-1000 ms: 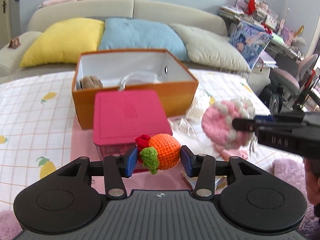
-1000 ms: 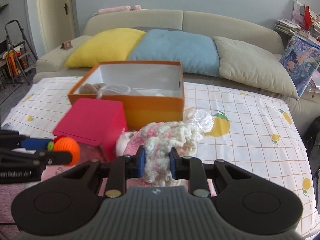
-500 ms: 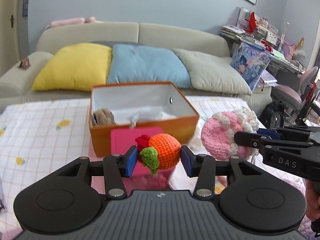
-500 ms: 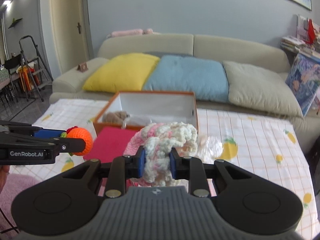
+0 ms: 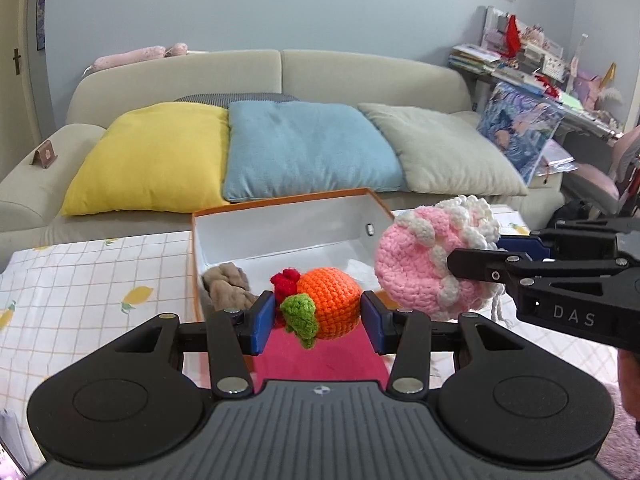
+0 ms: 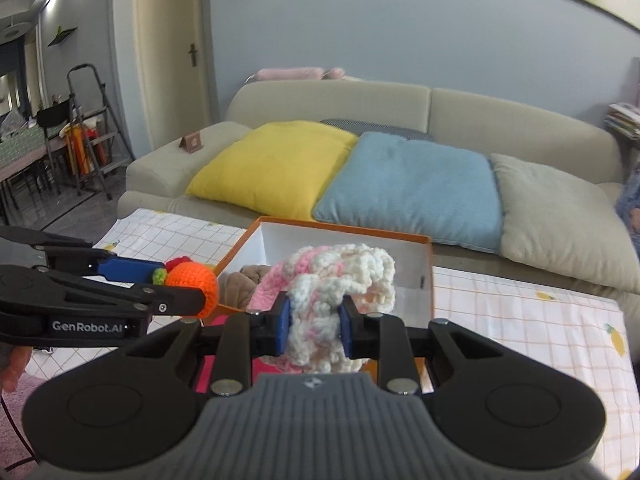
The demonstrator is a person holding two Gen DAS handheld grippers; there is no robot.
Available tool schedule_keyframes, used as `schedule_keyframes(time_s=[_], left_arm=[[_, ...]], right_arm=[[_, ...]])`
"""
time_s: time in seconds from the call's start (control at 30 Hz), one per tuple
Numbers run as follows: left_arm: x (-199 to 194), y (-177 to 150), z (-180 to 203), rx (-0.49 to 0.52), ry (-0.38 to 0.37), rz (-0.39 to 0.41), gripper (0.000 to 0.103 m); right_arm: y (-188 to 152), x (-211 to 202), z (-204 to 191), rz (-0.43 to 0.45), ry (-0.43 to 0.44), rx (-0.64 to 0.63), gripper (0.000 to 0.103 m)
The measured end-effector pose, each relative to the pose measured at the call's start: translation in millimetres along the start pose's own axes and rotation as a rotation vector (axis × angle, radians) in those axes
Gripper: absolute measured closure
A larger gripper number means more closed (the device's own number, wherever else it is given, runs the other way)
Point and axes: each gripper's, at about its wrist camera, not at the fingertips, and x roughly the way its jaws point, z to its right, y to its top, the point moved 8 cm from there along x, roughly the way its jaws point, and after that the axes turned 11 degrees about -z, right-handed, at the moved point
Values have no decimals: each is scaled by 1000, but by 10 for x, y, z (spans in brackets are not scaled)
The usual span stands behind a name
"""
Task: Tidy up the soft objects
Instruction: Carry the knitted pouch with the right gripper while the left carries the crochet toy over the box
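Crocheted orange point(image 5: 327, 302) is pinched by the left gripper point(image 5: 319, 318); pink-and-white crocheted pouch point(image 6: 320, 300) is clamped by the right gripper point(image 6: 314, 326), above the orange box point(image 6: 430, 264).

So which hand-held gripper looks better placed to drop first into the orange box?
Probably the left hand-held gripper: its orange crochet ball sits just before the orange box. The right one holds its pink knit piece off to the side.

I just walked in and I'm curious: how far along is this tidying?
Done: a brown plush already lies in the orange box. In hand: the left tool grips a crocheted orange, the right tool a pink-and-white knit piece. Left: dropping both in.
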Motion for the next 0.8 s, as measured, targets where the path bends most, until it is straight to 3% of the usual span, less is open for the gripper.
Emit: schedule_keyframes(time_s=[0.23,0.37,0.57,0.8], left_arm=[[351,159,-308,10,40,-69,50],[607,180,-510,-24,36,-122,50],[926,223,-715,-71,11,-185,50],[1144,261,-846,-87,2,-214,50]], right_arm=[[401,592,44,-106,79,14,78],[522,1008,61,-183,75,18,78],[499,1670,103,-338,93,59,77],[407,2156,193,-485,119,124,75]])
